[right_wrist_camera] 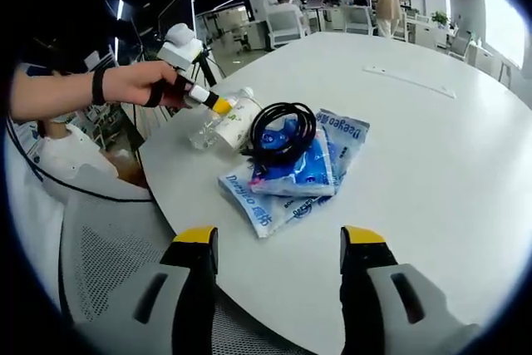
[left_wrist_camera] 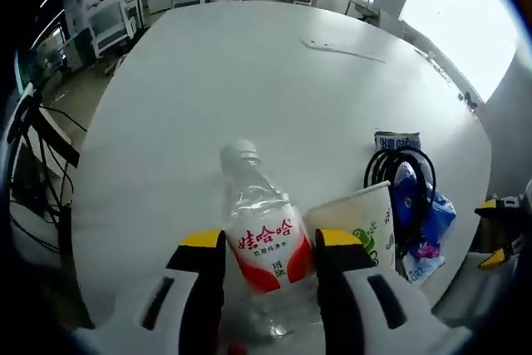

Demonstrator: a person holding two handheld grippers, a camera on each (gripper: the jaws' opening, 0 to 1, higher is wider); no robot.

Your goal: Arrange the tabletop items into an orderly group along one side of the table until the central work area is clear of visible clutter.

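Clear plastic water bottle with red-white label (left_wrist_camera: pixel 264 243) lying on its side on white round table (left_wrist_camera: pixel 249 81), just beside white paper cup (left_wrist_camera: pixel 364 224). You are closing left gripper (left_wrist_camera: pixel 270 247) on labelled middle: thin, light, crushable, slick, so squeeze gently. Right gripper (right_wrist_camera: pixel 279 243) hanging open, empty, well short of black cable coil (right_wrist_camera: pixel 283 130) on blue packets (right_wrist_camera: pixel 287 176) beside bottle.

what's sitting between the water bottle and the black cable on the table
A paper cup stands between the bottle and the cable, seen in the left gripper view.
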